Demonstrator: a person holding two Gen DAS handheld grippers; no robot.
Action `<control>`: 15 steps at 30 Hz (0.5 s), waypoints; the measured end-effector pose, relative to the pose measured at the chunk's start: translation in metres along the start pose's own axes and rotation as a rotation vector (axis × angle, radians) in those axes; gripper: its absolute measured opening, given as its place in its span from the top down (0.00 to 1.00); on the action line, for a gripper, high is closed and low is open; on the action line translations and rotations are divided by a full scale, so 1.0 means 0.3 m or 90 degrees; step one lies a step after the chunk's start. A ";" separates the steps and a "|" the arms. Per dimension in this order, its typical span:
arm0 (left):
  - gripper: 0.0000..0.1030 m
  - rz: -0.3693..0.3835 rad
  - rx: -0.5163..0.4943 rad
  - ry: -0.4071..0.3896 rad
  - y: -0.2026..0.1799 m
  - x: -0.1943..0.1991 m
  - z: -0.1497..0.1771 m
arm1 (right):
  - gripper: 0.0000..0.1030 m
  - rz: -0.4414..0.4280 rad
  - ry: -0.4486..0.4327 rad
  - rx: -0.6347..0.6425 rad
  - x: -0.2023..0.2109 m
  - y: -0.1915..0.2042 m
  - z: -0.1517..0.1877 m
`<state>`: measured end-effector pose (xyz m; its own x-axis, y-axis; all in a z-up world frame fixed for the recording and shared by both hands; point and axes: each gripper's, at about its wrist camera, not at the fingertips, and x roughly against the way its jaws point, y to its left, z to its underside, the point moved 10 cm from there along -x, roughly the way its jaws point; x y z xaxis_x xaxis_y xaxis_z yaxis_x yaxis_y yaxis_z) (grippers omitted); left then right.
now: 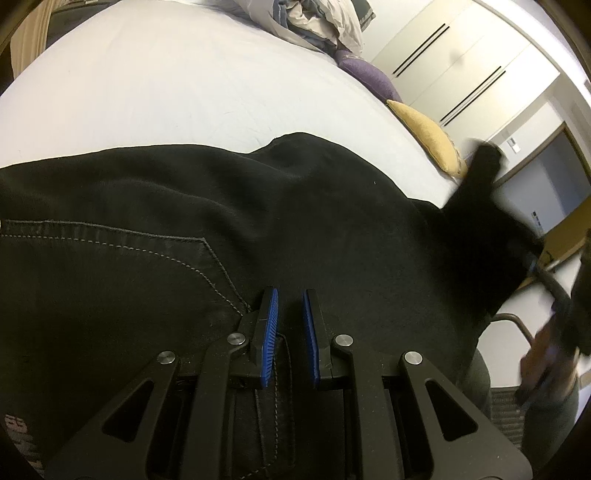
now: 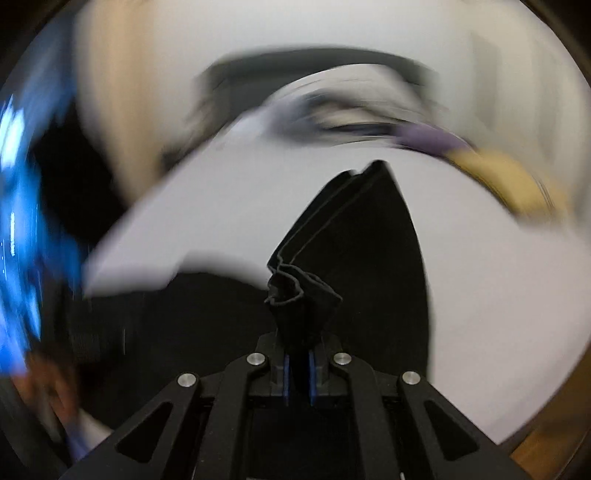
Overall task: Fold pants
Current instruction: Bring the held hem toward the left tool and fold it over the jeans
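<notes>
Black pants lie spread on a white bed, back pocket and grey stitching at the left. My left gripper rests low over the waist area; its blue pads stand a little apart with nothing between them. In the right wrist view my right gripper is shut on a bunched end of the black pants and holds it lifted above the bed. The lifted cloth and the right gripper show blurred at the right of the left wrist view. The right wrist view is heavily motion-blurred.
A yellow cushion and a purple cushion lie along the bed's far right edge, with crumpled bedding at the head. White wardrobe doors stand beyond. A metal chair frame is at the lower right.
</notes>
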<state>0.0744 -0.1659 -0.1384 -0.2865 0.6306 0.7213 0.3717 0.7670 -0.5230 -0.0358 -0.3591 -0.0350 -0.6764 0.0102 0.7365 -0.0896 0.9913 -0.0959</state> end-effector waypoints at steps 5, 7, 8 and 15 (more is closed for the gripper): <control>0.86 0.019 0.040 0.028 0.005 0.020 -0.014 | 0.92 0.012 0.064 0.074 -0.134 0.198 0.131; 0.84 0.028 0.070 0.042 0.001 0.037 -0.020 | 0.92 0.015 0.060 0.072 -0.126 0.200 0.137; 0.73 0.049 0.091 0.052 -0.015 0.041 -0.020 | 0.92 0.014 0.057 0.068 -0.125 0.190 0.129; 0.06 0.172 0.142 0.081 -0.180 0.043 -0.050 | 0.92 0.033 -0.036 0.064 -0.002 0.206 0.062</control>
<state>0.0640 -0.2010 -0.0940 -0.0871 0.8048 0.5871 0.2138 0.5907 -0.7781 -0.0544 -0.3004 -0.0539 -0.7216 0.0510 0.6904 -0.1238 0.9717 -0.2012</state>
